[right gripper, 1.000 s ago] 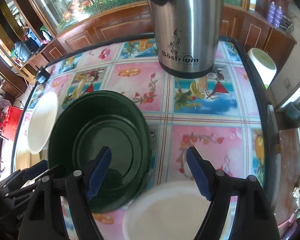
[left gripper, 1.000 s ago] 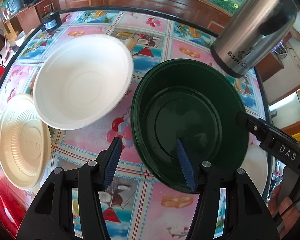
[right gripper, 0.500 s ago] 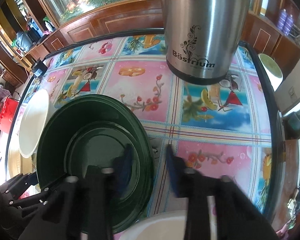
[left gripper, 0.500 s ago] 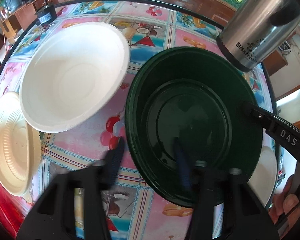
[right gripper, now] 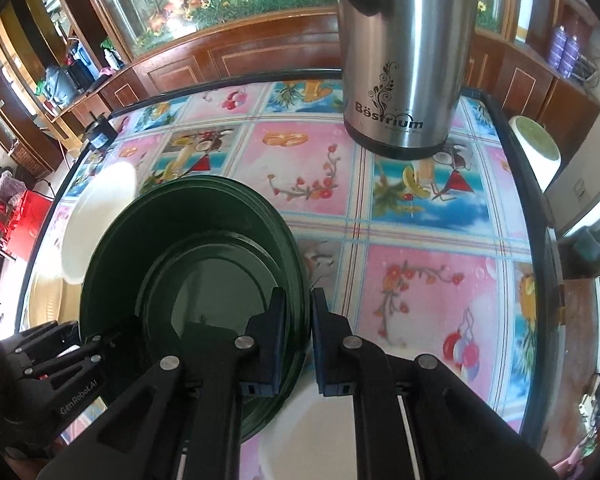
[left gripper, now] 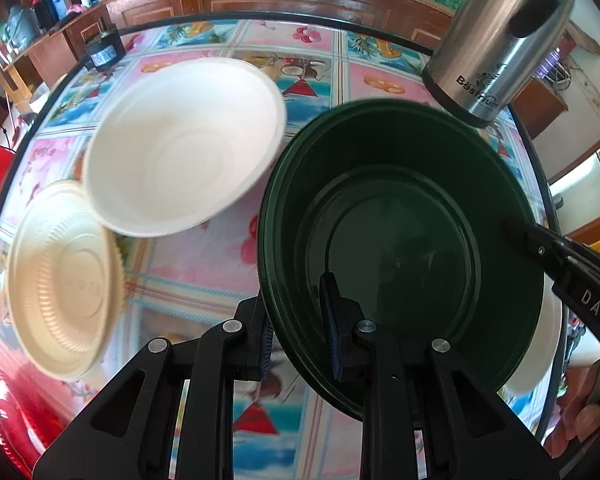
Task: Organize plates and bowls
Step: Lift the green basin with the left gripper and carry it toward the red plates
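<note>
A dark green bowl (left gripper: 400, 240) sits in the middle of the table; it also shows in the right wrist view (right gripper: 196, 256). My left gripper (left gripper: 298, 320) is shut on its near left rim. My right gripper (right gripper: 298, 320) is shut on its right rim. A white bowl (left gripper: 180, 144) lies to the left of the green one, and a cream ridged plate (left gripper: 60, 272) lies left of that. Another white dish (right gripper: 312, 432) lies partly under the green bowl's near right side.
A steel kettle (right gripper: 404, 52) stands at the back right of the table (right gripper: 420, 280). A small black object (left gripper: 104, 50) sits at the far left edge. Wooden cabinets run behind the table.
Both grippers were open around the green bowl's rim and have closed onto it, the left on the near left rim, the right on the right rim.
</note>
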`<control>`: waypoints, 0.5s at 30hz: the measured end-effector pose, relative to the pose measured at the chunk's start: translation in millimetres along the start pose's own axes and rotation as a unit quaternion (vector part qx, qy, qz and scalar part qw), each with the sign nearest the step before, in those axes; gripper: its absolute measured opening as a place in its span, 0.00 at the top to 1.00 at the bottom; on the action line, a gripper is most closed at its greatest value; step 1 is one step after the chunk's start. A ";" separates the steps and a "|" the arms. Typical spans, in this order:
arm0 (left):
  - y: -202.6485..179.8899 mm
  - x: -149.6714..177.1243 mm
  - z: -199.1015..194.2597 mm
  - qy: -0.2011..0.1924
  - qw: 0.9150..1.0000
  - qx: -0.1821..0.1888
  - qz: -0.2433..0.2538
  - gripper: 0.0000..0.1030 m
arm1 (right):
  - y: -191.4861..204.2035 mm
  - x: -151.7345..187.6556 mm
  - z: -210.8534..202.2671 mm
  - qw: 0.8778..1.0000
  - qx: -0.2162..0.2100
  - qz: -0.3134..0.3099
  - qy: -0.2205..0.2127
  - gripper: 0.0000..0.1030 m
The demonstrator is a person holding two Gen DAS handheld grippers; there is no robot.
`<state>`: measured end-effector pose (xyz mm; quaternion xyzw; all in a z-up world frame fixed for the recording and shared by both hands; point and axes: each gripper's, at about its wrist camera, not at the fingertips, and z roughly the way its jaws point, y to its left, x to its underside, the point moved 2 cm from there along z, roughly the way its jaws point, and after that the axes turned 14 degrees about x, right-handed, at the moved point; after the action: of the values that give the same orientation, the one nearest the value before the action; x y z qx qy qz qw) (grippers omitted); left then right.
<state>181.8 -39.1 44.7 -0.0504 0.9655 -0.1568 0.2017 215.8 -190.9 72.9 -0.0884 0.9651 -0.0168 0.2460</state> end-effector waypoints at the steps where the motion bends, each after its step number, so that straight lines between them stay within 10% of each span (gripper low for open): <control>1: 2.4 3.9 -4.5 0.001 1.000 -0.001 0.003 0.80 | 1.7 4.1 -2.8 1.000 0.001 0.000 0.000 0.89; 15: 29.0 53.6 -51.8 0.001 1.000 -0.001 0.023 0.80 | 37.0 69.4 -43.5 1.000 0.003 0.010 -0.002 0.88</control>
<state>110.8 -5.6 60.4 -0.0280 0.9667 -0.1514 0.2042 129.1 -167.4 75.6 -0.0777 0.9653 -0.0169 0.2487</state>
